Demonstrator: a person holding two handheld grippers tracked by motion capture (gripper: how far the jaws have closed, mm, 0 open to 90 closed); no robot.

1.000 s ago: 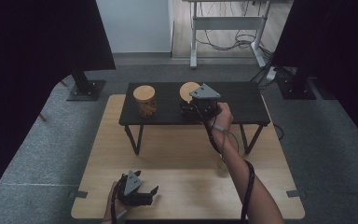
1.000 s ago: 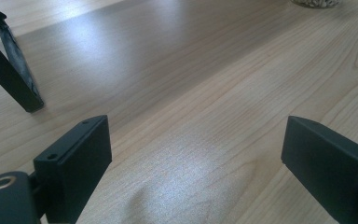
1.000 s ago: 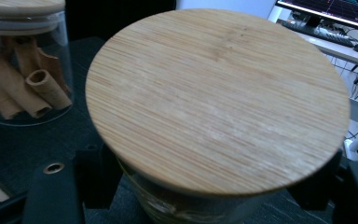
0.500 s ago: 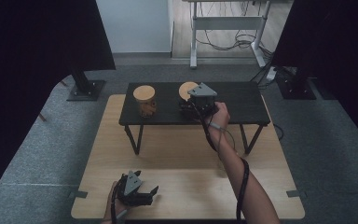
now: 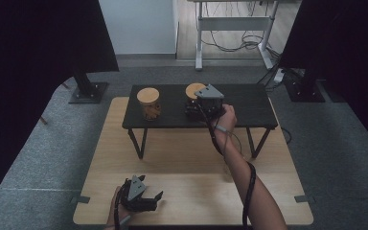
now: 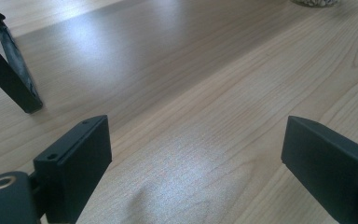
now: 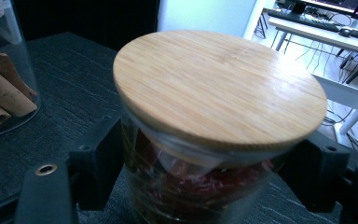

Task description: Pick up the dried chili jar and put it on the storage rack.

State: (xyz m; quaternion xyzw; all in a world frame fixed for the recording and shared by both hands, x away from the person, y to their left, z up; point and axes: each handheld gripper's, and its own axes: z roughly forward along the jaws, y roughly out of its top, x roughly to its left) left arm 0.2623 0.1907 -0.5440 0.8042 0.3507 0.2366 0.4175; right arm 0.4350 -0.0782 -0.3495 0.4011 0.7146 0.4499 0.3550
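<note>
Right claw [image 7: 205, 186] flanking round glass jar [image 7: 200, 186], smooth bamboo lid [image 7: 219, 86]

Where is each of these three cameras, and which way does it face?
High view: above the table, facing forward and down; forearms, left gripper, right gripper.
Left gripper view: low over the wooden table, between open jaws.
Right gripper view: jaws around the red-filled jar.
Shared: that jar and the neighbouring jar.

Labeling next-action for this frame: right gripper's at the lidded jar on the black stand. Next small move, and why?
Probably lift straight up. The right gripper has its jaws against both sides of the jar of red contents; its wooden lid sits on, and the cinnamon jar stands apart.
</note>
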